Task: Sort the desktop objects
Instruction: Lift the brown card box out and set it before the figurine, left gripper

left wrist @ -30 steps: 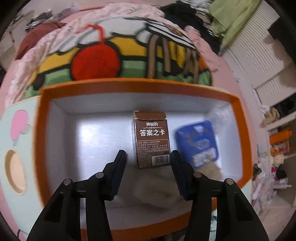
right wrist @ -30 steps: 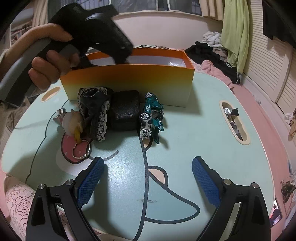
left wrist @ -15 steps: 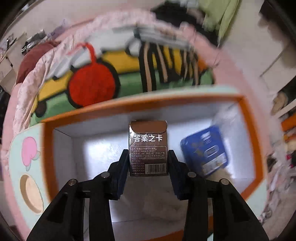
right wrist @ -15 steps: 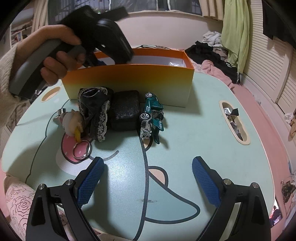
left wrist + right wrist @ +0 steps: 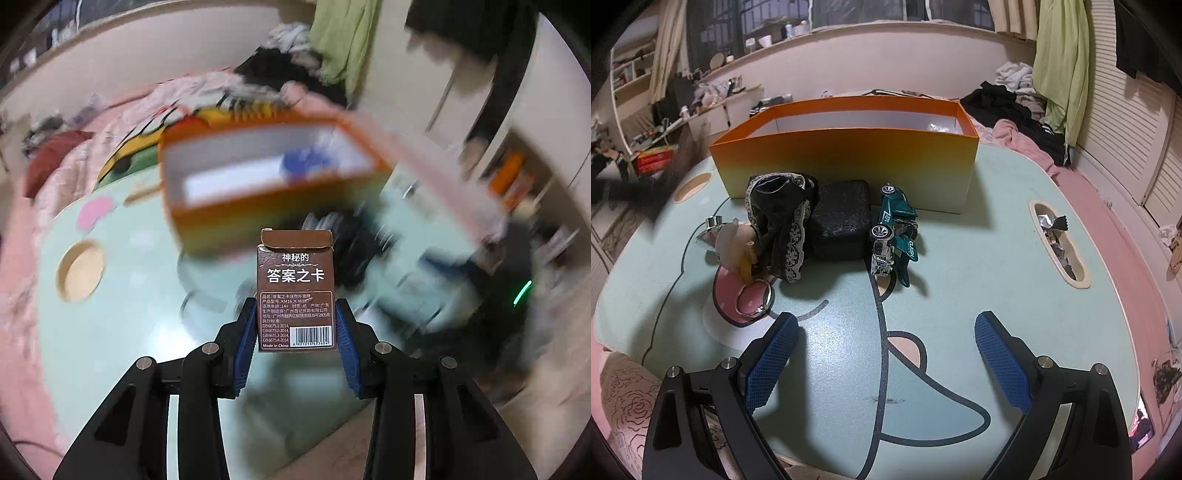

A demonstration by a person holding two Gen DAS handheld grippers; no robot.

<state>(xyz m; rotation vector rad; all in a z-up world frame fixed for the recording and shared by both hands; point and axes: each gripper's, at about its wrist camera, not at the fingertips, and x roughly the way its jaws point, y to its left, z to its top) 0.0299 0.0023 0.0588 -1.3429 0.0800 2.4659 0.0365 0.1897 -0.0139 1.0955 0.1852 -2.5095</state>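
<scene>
- Left wrist view: the card box [image 5: 296,291], seen a second ago standing inside the orange bin [image 5: 266,206], is now clamped upright between the pads of the left gripper [image 5: 296,332], outside the bin, above the table [image 5: 122,332]. The bin is blurred at 12 o'clock.
- Right wrist view: the hand formerly seen at 10 o'clock is gone, a dark blur remaining. The right gripper [image 5: 884,354] is held spread wide, gripping nothing, pointed down at the table; the toy car [image 5: 894,230] lies at 12 o'clock.

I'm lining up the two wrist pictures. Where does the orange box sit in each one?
Left wrist: the orange box is blurred, upper middle, beyond the brown card box held in the left claw.
Right wrist: sharp, upper middle, behind the teal toy car; right claw open, empty.
Shared landmark: the mint-green table.
</scene>
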